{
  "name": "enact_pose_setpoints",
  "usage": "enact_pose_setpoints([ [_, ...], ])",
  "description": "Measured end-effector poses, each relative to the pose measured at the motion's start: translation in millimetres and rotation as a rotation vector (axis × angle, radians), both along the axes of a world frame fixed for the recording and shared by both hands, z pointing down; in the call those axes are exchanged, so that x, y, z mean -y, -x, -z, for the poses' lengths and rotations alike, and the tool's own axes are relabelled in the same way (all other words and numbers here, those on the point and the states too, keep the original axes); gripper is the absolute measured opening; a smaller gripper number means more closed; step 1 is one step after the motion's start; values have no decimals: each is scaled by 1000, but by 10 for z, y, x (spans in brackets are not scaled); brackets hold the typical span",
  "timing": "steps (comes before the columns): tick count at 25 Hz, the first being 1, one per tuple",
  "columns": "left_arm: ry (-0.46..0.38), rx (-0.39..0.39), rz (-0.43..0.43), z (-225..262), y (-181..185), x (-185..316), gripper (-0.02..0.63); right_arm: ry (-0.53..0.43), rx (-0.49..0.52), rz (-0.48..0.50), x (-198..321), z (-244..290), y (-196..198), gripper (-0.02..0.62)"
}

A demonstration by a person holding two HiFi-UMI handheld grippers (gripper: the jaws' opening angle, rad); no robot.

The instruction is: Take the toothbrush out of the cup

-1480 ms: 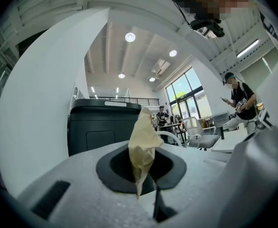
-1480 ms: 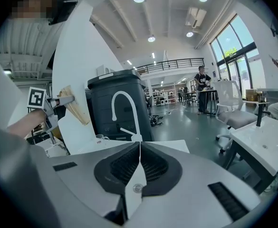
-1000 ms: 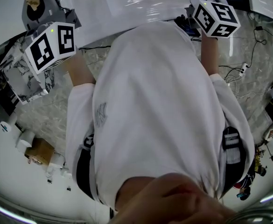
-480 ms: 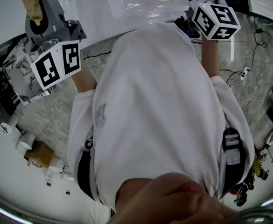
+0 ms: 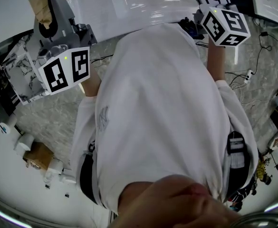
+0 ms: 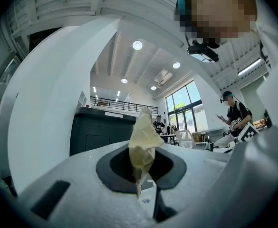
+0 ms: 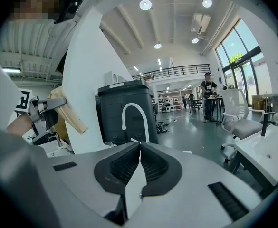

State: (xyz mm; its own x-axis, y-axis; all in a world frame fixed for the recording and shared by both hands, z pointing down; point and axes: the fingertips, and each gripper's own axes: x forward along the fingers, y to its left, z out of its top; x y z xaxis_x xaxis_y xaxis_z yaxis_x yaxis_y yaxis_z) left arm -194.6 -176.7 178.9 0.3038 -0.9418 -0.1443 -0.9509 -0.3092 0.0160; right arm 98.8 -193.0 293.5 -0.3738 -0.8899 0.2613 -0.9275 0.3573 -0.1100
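1. The left gripper (image 6: 141,167), held up to the left of the white shirt (image 5: 158,108), is clamped almost shut on a tan paper-like piece (image 6: 143,139).
2. The right gripper (image 7: 139,158), held at the shirt's upper right, is closed on nothing.
3. Whether that piece is the toothbrush cannot be told, and the cup is shown in no view.
4. A white surface (image 5: 129,6) is seen beyond the shirt.

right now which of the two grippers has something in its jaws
The left gripper, pinching a crumpled tan scrap; the right gripper is shut, empty.
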Motion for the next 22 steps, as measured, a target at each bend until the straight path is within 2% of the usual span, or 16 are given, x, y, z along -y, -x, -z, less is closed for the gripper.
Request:
enact_pose_setpoints([
  [10, 62, -35, -1, -174, -53, -169, 38, -23, 29, -3, -108, 68, -64, 15],
  [22, 119, -27, -5, -392, 11, -383, 38, -59, 41, 7, -247, 158, -48, 15],
])
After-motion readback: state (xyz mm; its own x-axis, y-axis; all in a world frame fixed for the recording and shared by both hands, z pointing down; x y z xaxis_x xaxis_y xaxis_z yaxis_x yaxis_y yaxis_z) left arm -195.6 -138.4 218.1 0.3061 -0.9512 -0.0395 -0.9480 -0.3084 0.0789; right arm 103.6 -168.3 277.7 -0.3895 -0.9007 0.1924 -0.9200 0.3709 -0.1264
